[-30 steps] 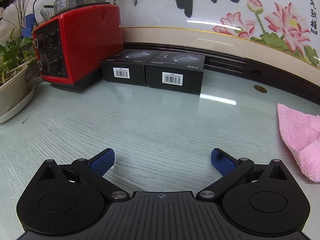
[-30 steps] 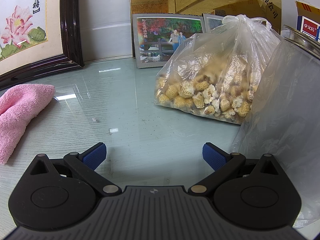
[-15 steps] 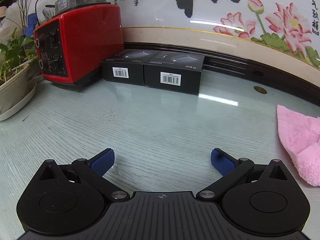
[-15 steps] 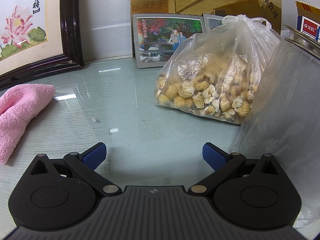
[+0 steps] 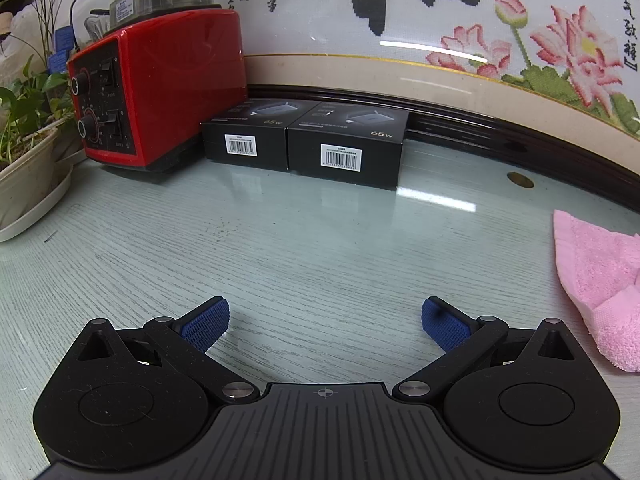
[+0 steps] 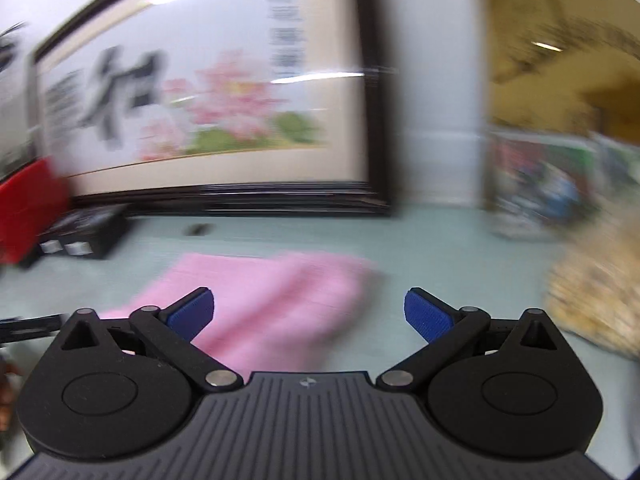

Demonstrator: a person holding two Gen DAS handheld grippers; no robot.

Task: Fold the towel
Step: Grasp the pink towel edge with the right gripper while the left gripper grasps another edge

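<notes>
Spanning the scene, a pale green glass-topped desk (image 5: 320, 248) is seen, backed by a dark-framed floral embroidery (image 5: 460, 40). On it, a crumpled pink terry towel (image 6: 272, 300) lies beyond the right gripper (image 6: 308, 314), whose jaws are closing with nothing touched. The left gripper (image 5: 325, 322) is held apart over bare desk.

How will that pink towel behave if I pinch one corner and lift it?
The pink towel looks like soft, fluffy terry and already lies in loose folds on the glass tabletop, so it will probably droop rather than hold shape. It seems light for its size. On that glossy surface it may slide before lifting.
</notes>
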